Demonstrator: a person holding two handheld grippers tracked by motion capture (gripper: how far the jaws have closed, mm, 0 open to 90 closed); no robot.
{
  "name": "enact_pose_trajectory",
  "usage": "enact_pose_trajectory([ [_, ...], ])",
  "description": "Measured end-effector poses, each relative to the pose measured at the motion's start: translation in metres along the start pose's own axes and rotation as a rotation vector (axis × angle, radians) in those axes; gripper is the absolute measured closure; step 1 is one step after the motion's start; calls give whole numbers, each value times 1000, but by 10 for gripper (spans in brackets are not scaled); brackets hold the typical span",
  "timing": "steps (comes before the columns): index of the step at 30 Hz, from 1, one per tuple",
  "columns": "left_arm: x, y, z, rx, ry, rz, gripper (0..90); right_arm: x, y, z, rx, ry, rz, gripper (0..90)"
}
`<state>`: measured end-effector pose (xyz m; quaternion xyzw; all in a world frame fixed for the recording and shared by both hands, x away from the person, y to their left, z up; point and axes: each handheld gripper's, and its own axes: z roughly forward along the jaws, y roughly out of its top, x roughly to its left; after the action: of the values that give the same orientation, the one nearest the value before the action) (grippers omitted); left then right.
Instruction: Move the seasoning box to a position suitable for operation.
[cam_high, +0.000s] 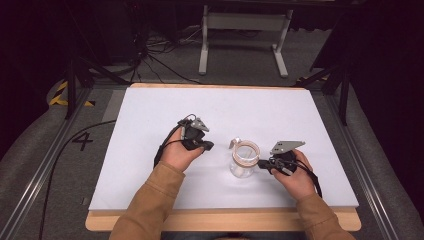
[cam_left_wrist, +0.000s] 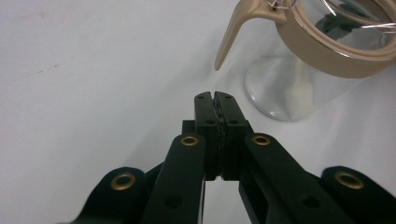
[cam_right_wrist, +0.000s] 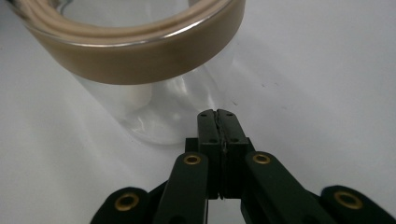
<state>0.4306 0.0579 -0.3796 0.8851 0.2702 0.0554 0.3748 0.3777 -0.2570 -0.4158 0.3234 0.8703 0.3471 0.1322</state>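
A clear glass jar (cam_high: 243, 162) with a tan rim and a tan latch tab stands upright on the white table top (cam_high: 150, 110), a little right of centre near the front. My left gripper (cam_high: 209, 146) sits to its left, jaws shut with nothing between them; in the left gripper view the jar (cam_left_wrist: 299, 84) is up to the right of the gripper (cam_left_wrist: 215, 95), apart from it. My right gripper (cam_high: 261, 164) is at the jar's right side, jaws shut and empty; in the right gripper view its tips (cam_right_wrist: 217, 113) lie just in front of the jar's (cam_right_wrist: 159, 98) lower wall.
The white top rests on a wooden board (cam_high: 225, 220) showing along the front edge. Beyond the table's far edge a white metal stand (cam_high: 245, 30) and cables (cam_high: 155, 55) lie on the grey floor. Black frame rails (cam_high: 40, 170) flank both sides.
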Motion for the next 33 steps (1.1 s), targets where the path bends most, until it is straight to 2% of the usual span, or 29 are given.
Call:
enact_pose_trajectory([
  [4, 0, 0, 0, -7, -1, -6, 892, 1, 0, 1, 7, 8, -7, 900],
  [9, 2, 1, 0, -1, -5, 0, 893, 10, 2, 4, 25, 27, -27, 900],
  [14, 5, -2, -3, -6, 0, -12, 892, 18, 5, 5, 36, 42, -45, 900],
  [27, 9, -4, -5, -14, -2, -25, 893, 32, 8, 12, 40, 90, -80, 900],
  [33, 11, -4, -6, -23, -14, -28, 893, 27, 7, 7, 20, 93, -59, 900],
])
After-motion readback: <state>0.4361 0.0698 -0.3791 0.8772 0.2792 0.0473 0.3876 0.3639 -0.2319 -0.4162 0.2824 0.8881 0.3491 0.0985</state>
